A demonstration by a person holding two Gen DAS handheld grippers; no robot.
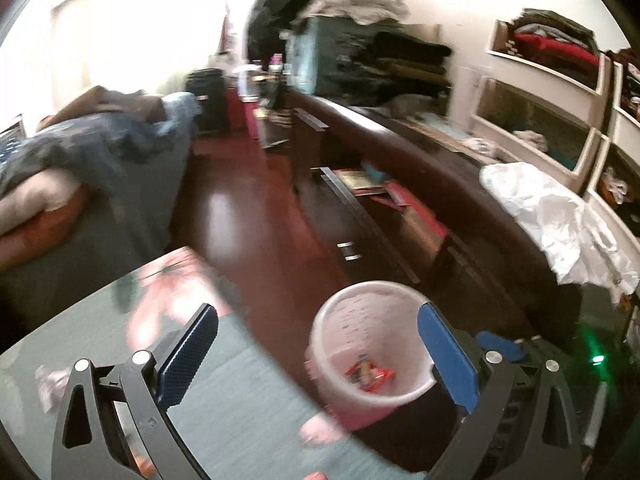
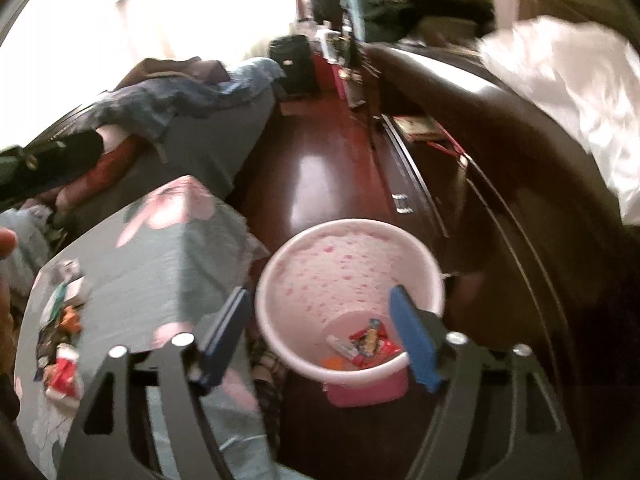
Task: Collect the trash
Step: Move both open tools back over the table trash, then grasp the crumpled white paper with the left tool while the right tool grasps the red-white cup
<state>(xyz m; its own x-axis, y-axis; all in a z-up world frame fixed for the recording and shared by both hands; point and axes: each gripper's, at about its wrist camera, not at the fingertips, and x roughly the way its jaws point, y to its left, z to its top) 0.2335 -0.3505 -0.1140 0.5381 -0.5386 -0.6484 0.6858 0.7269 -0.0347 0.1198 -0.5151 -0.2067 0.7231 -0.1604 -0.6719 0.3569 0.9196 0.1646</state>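
A pink waste bin (image 1: pixel 340 320) stands on the dark floor beside a table with a grey floral cloth (image 2: pixel 160 248). Red snack wrappers (image 2: pixel 370 340), a white tube (image 2: pixel 340 346) and an orange scrap (image 2: pixel 334 363) lie at the bin's bottom; the red wrappers (image 1: pixel 370 374) also show in the left wrist view. My right gripper (image 2: pixel 320 295) hangs over the bin (image 2: pixel 280 280), open, nothing between its blue pads. My left gripper (image 1: pixel 318 312) is open wide and empty, above the table edge and the bin. Several wrappers (image 2: pixel 60 344) are piled on the cloth at the left.
A long dark dresser (image 1: pixel 420 168) with an open drawer runs along the right, crumpled white sheeting (image 1: pixel 560 216) on top. A bed with heaped clothes (image 1: pixel 100 148) fills the left. Glossy red-brown floor (image 1: pixel 248 208) lies between them. A fingertip (image 2: pixel 6 240) shows at the left edge.
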